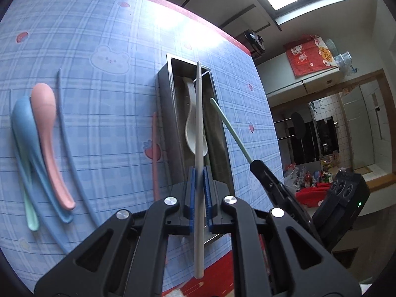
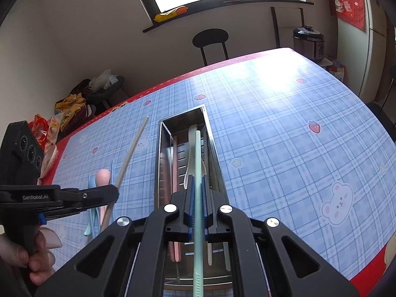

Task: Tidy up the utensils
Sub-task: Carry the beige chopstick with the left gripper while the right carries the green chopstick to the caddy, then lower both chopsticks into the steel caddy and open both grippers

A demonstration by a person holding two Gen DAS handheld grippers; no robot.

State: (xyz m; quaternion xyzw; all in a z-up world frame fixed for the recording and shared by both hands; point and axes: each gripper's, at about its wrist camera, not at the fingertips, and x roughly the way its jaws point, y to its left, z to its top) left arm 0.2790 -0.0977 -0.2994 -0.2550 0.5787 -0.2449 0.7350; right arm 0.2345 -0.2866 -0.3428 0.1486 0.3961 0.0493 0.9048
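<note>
The left gripper [image 1: 200,173] is clamping a white chopstick [image 1: 198,128] between its blue pads, over the metal utensil tray [image 1: 170,113]. The right gripper [image 2: 196,185] is pinching a mint-green chopstick [image 2: 197,163] the same way, also above the tray. A white spoon [image 1: 191,126] and a pink chopstick [image 2: 175,163] are lying inside it. On the blue checked table [image 2: 284,128], pink [image 1: 48,128] and blue spoons [image 1: 22,123] are lying toward its left edge; bare cloth is stretching away on the tray's other side.
</note>
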